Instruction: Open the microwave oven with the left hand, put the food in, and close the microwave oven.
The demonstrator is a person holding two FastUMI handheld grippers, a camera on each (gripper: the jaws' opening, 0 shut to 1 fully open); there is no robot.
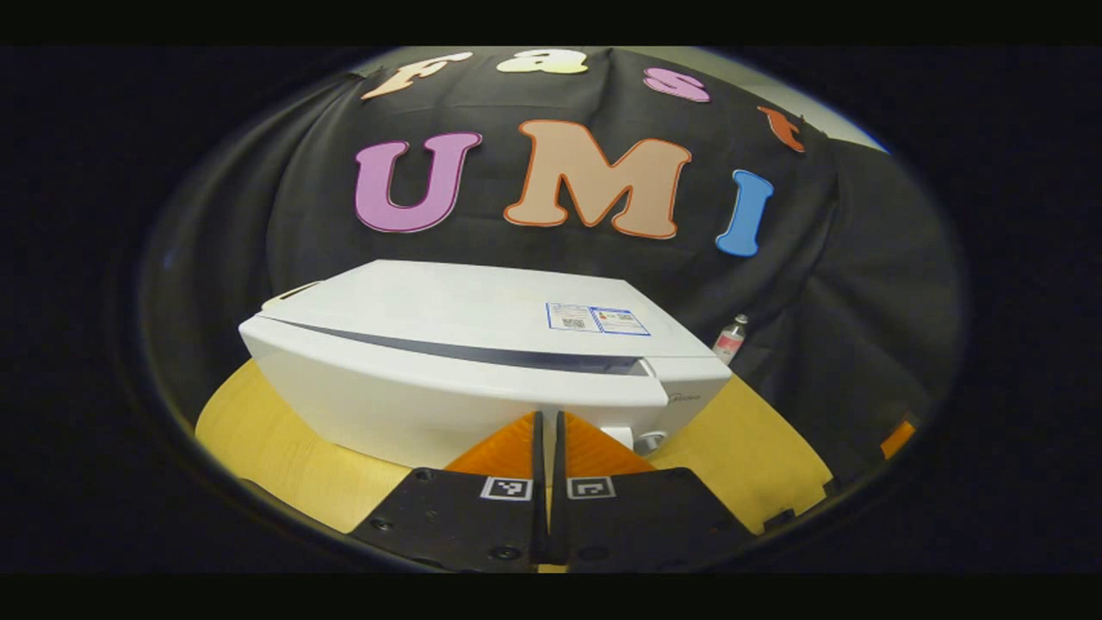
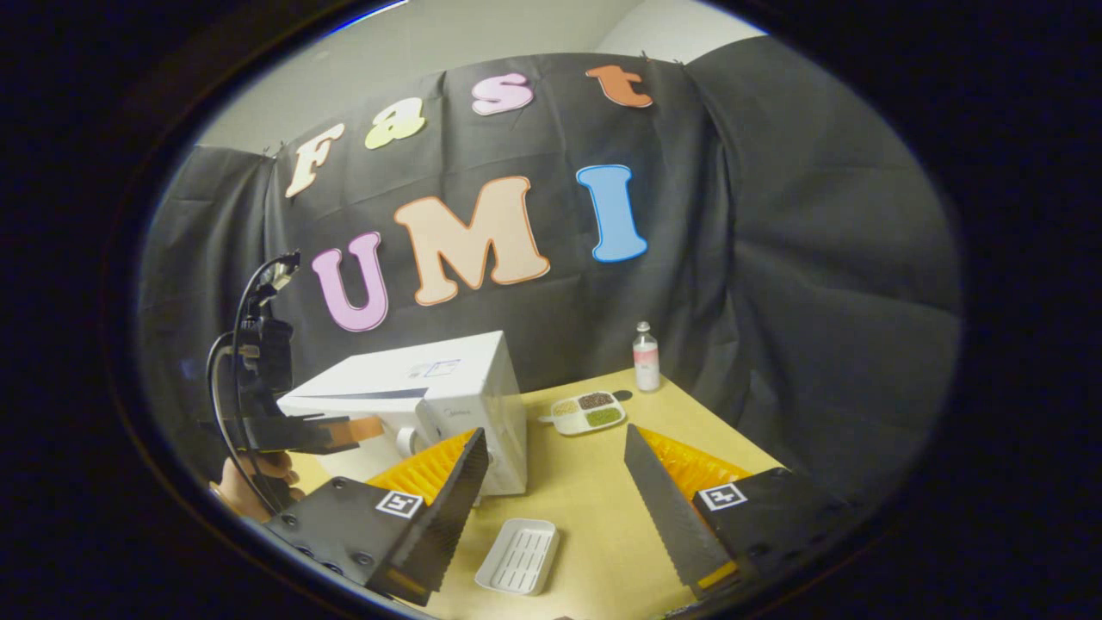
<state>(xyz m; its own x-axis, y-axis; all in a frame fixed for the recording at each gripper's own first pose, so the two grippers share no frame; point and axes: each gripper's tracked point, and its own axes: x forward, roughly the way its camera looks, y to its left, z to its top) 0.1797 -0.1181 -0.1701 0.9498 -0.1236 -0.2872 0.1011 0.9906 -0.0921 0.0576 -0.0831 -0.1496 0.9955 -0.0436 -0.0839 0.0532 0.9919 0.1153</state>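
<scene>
A white microwave oven [image 1: 482,353] stands on the wooden table with its door closed. My left gripper [image 1: 548,422] is shut with nothing between its fingers, right in front of the door's right end, by the control panel. From the right gripper view the microwave [image 2: 448,405] sits at the left, with the left gripper [image 2: 344,430] and a hand reaching its front. A divided white dish of food [image 2: 588,411] lies on the table to the right of the microwave. My right gripper [image 2: 555,469] hangs open above the table, well short of the dish.
A small bottle [image 2: 646,356] with a pink label stands at the table's back near the cloth wall; it is also beside the microwave [image 1: 730,340]. A ridged white tray [image 2: 518,555] lies on the table [image 2: 594,499] near my right gripper. Cables [image 2: 232,362] rise from the left gripper.
</scene>
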